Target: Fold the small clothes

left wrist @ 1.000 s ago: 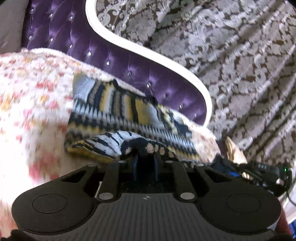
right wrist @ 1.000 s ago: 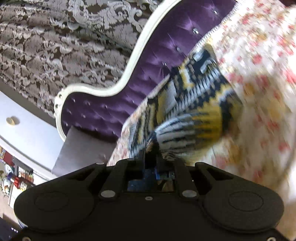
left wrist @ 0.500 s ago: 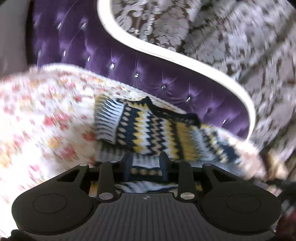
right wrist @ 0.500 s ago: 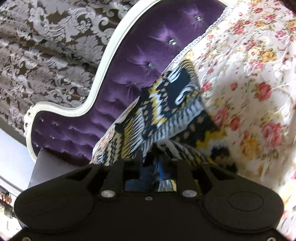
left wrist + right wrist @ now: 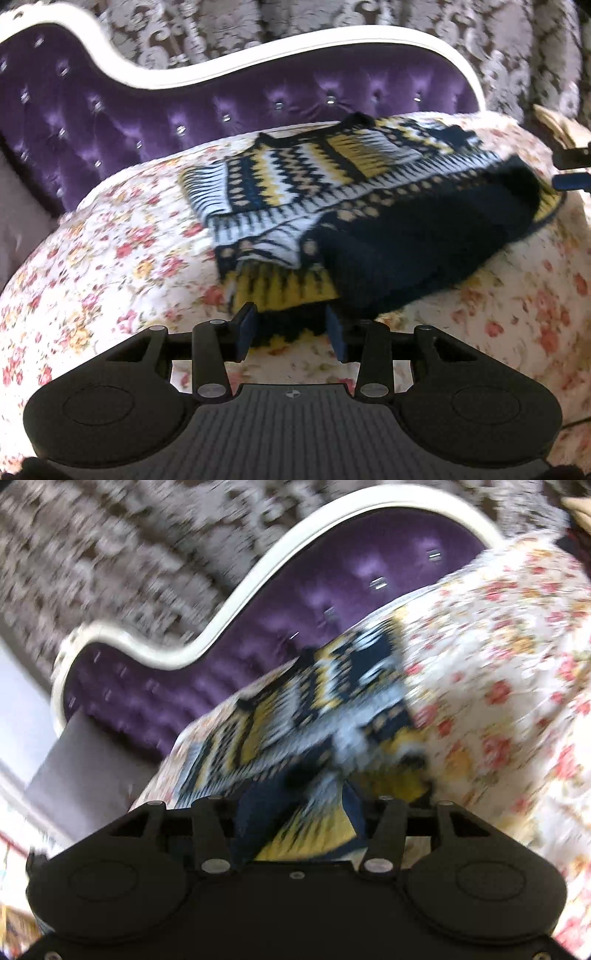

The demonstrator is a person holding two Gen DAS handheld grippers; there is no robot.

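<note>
Bed with floral quilt (image 5: 122, 266) and purple tufted headboard (image 5: 229, 103); patterned knit sweater (image 5: 332, 192) lies directly on quilt, apparently folded over.

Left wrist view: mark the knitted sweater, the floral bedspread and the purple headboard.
knitted sweater (image 5: 314, 181): left wrist view, on its zigzag-patterned middle.
floral bedspread (image 5: 110, 266): left wrist view, on bare fabric left of the sweater.
purple headboard (image 5: 207, 107): left wrist view, on the tufted velvet panel.

Home bedroom. Evidence: bed with floral quilted bedspread (image 5: 110, 266), tufted purple velvet headboard (image 5: 184, 107) with curved white frame (image 5: 258, 62), ornate grey damask wallpaper (image 5: 517, 48) behind it. Knit patterned sweater (image 5: 332, 192) lying on the bedspread. Right wrist view is motion-blurred but shows same headboard (image 5: 332, 602) and bedspread (image 5: 498, 646).
</note>
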